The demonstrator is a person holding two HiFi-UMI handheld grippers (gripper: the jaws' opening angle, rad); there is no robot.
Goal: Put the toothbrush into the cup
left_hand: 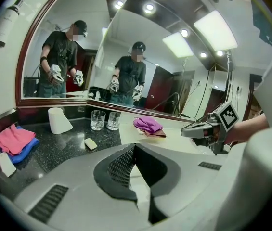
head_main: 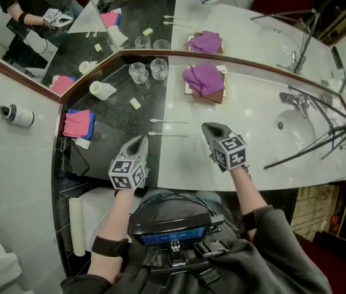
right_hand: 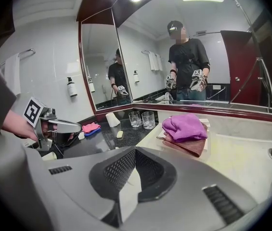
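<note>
Pale marble counter runs along a bathroom wall and gives way on the left to a black granite section. Nearest the person, the left gripper and the right gripper hover above the counter's front part, apart from each other and tilted downward. Each has its jaws clenched together with nothing between them. Between their two tips the nearer toothbrush lies flat on the marble, white, its head toward the granite and close to the left gripper's tip, touched by neither tool. A farther toothbrush lies parallel just beyond it. Further left on the granite sit a pink cloth on a blue one, a small soap bar and a white paper cup lying on its side. Beyond these, against the back edge, stand the left glass cup and the right glass cup, upright, side by side and well apart from both toothbrushes. To their right a purple towel rests on a brown tray. At the far right are the sink basin, its faucet and dark tripod legs. Behind everything, a mirror doubles the counter.
</note>
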